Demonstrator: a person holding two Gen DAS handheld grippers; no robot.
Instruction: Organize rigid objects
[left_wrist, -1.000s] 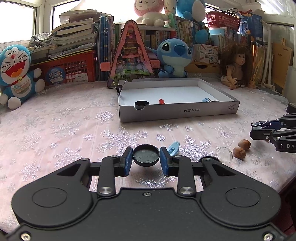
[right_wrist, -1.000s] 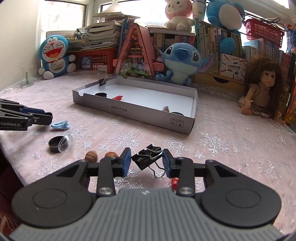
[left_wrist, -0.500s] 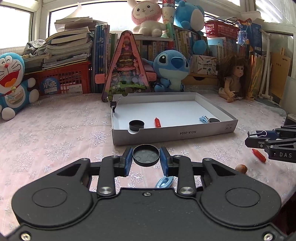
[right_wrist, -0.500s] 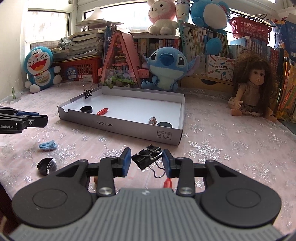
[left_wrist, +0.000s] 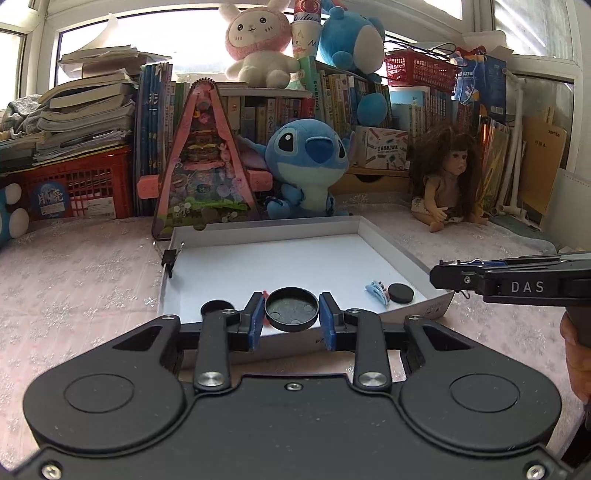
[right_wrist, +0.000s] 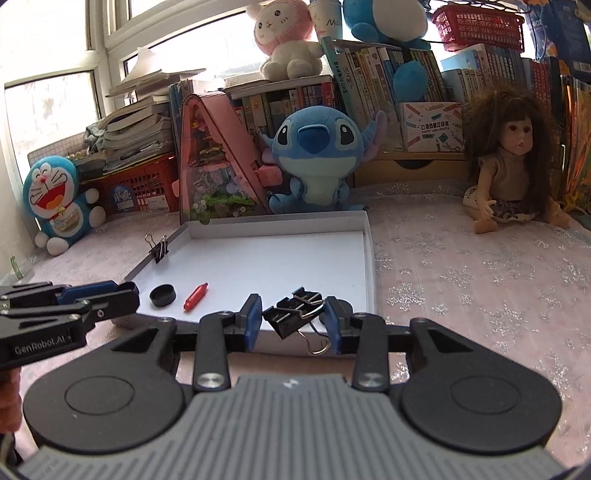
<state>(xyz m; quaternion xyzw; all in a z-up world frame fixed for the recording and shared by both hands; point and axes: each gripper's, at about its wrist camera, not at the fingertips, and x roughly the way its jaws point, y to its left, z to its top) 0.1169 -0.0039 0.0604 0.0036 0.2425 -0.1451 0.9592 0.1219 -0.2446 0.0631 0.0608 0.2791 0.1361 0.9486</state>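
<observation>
My left gripper is shut on a round black lid and holds it over the near edge of the white cardboard tray. My right gripper is shut on a black binder clip above the tray's near right corner. In the tray lie a black cap, a red peg, a blue hair clip and a black disc. A binder clip is clamped on the tray's left wall.
The tray rests on a pink snowflake tablecloth. Behind it stand a triangular toy house, a Stitch plush, a doll, a Doraemon plush, book stacks and a red crate.
Both grippers have risen and moved forward toward the tray, each still holding its object; they now hover over the tray's near edge. The items left on the cloth have dropped out of sight.
</observation>
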